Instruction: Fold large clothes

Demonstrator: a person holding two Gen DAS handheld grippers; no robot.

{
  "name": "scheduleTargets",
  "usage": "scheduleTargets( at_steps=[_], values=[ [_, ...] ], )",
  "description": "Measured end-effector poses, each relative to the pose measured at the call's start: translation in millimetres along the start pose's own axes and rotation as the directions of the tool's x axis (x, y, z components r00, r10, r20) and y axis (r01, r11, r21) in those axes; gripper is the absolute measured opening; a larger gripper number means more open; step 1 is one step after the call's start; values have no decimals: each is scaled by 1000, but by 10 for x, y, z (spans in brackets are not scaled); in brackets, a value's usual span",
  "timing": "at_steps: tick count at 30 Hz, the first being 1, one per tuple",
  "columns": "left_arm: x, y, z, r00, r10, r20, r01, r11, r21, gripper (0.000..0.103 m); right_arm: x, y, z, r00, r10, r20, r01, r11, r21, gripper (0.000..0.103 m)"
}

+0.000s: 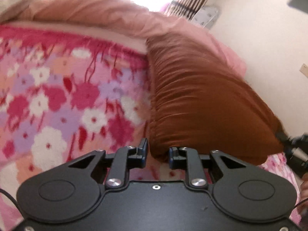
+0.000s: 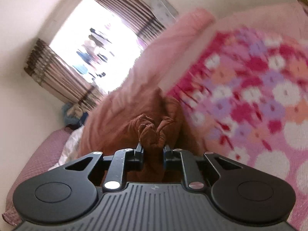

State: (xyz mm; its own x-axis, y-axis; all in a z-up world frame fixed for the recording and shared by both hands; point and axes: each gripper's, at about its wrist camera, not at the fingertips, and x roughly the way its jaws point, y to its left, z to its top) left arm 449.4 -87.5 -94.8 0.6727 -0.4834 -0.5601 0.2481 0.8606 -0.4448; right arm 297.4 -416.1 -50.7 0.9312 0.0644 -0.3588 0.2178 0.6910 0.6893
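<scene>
A large rust-brown garment [image 1: 202, 100] with a gathered, ribbed surface lies on a pink floral blanket [image 1: 67, 100]. My left gripper [image 1: 158, 155] is shut on the garment's near corner, with the cloth edge filling the narrow gap between the pads. In the right wrist view the same brown garment [image 2: 123, 119] bunches into a crumpled knot, and my right gripper [image 2: 153, 155] is shut on that bunch. The floral blanket [image 2: 250, 96] is blurred at the right. The black body of the other gripper [image 1: 294, 150] shows at the garment's right corner.
A plain pink duvet [image 1: 96, 9] is heaped behind the blanket. A cream wall [image 1: 269, 57] stands close on the right. A bright window [image 2: 92, 44] with striped brown curtains [image 2: 57, 73] lies beyond. A mauve textured cover [image 2: 38, 163] and white cloth [image 2: 69, 148] sit at the left.
</scene>
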Motion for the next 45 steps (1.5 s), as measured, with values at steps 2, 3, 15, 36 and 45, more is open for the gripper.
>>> scheduleTargets(
  at_steps=[2, 3, 15, 36, 45],
  values=[
    [78, 110, -18, 1000, -18, -24, 17, 999, -45, 27, 158, -221, -99, 999, -10, -40, 12, 999, 38, 18],
    [73, 129, -18, 999, -27, -20, 26, 999, -40, 27, 193, -309, -137, 999, 10, -43, -7, 997, 71, 18],
    [-611, -16, 141, 1000, -19, 25, 16, 994, 110, 39, -195, -62, -45, 999, -27, 44, 28, 999, -42, 59],
    [117, -706, 435, 996, -61, 57, 43, 957, 287, 68, 185, 773, -394, 969, -225, 101, 245, 840, -485, 37],
    [60, -711, 550, 996, -67, 63, 47, 960, 277, 68, 160, 883, -349, 969, -226, 100, 246, 832, -497, 37]
  ],
)
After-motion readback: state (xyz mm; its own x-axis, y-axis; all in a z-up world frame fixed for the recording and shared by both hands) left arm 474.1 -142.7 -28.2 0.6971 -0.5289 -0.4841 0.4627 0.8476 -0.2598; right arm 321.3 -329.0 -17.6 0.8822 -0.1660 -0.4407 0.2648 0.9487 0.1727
